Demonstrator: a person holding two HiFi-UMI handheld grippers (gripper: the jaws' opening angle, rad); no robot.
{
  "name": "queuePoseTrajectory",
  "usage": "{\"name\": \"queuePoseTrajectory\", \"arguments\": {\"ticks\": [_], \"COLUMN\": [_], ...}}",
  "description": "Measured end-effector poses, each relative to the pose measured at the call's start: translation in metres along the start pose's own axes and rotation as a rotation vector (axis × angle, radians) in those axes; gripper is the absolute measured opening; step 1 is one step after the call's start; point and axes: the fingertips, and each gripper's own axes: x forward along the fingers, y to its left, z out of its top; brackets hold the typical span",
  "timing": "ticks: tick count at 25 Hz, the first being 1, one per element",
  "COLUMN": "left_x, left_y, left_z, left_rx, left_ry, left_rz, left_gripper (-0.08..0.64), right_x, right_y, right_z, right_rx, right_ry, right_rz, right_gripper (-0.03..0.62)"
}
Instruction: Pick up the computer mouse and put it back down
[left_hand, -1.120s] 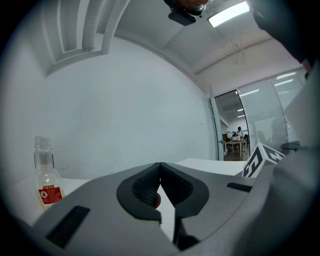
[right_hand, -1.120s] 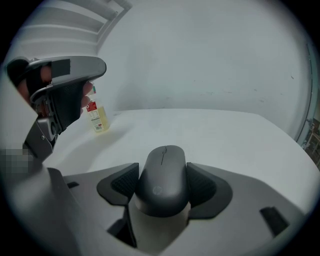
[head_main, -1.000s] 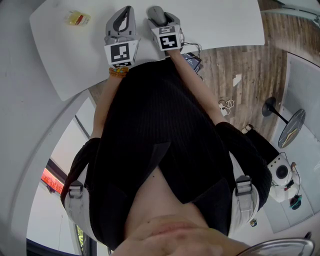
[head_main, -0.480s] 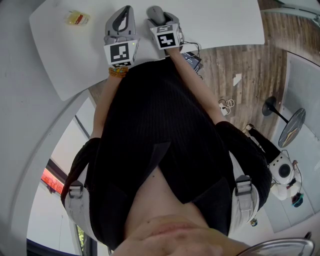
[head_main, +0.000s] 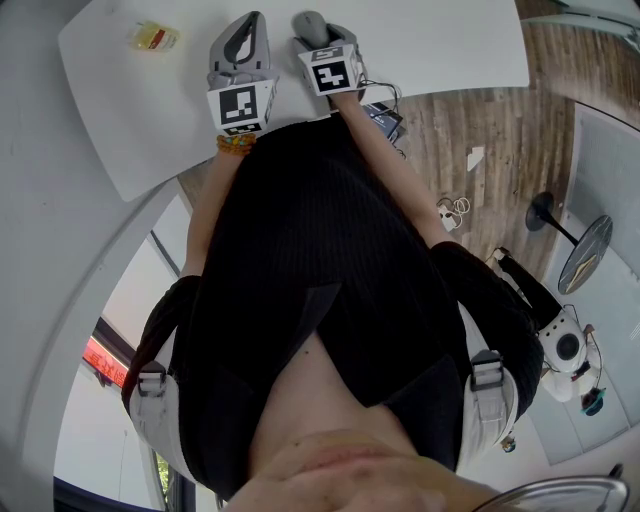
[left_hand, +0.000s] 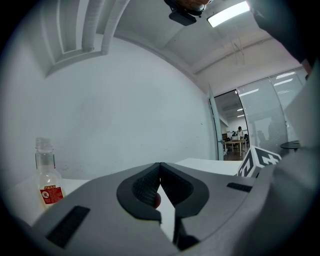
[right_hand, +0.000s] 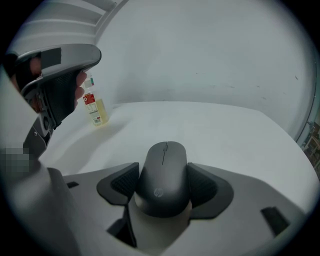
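At white table (head_main: 450, 40) | right gripper (right_hand: 163, 176) clasps computer mouse (right_hand: 165, 157) | left gripper (left_hand: 160, 172) clenched | bottle (right_hand: 95, 107) well apart, leftward

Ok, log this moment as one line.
right gripper: jaws closed on computer mouse | left gripper: shut, empty | table: white, bottle upright on it

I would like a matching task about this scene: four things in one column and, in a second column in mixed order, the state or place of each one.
Things
1. computer mouse
2. bottle
3. left tongs
4. right tongs

States or places
A. shut, tips together
B. upright on the white table, apart from both tongs
C. dark grey, between two ribbed pads
D. closed on the mouse

Pairs: 1-C, 2-B, 3-A, 4-D
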Motion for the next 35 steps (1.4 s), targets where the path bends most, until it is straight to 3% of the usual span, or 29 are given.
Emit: {"name": "queuePoseTrajectory", "arguments": {"ticks": [21,35], "left_x": [-0.003,-0.004], "left_y": [0.001,0.003], "left_z": [-0.003,-0.003], "left_rx": [0.000,-0.010], "left_ry": [0.005,0.003], "left_rz": [-0.008,-0.001], "left_gripper": [0.014,0.014], "right_x": [0.000,-0.013], "right_y": [0.003,0.001], "right_z": [0.001,0.022], "right_rx": [-0.028,-0.017], "right_ry": [-0.028,-0.139], "right_rz": [0.005,-0.019], "right_gripper": [0.290,0.290]}}
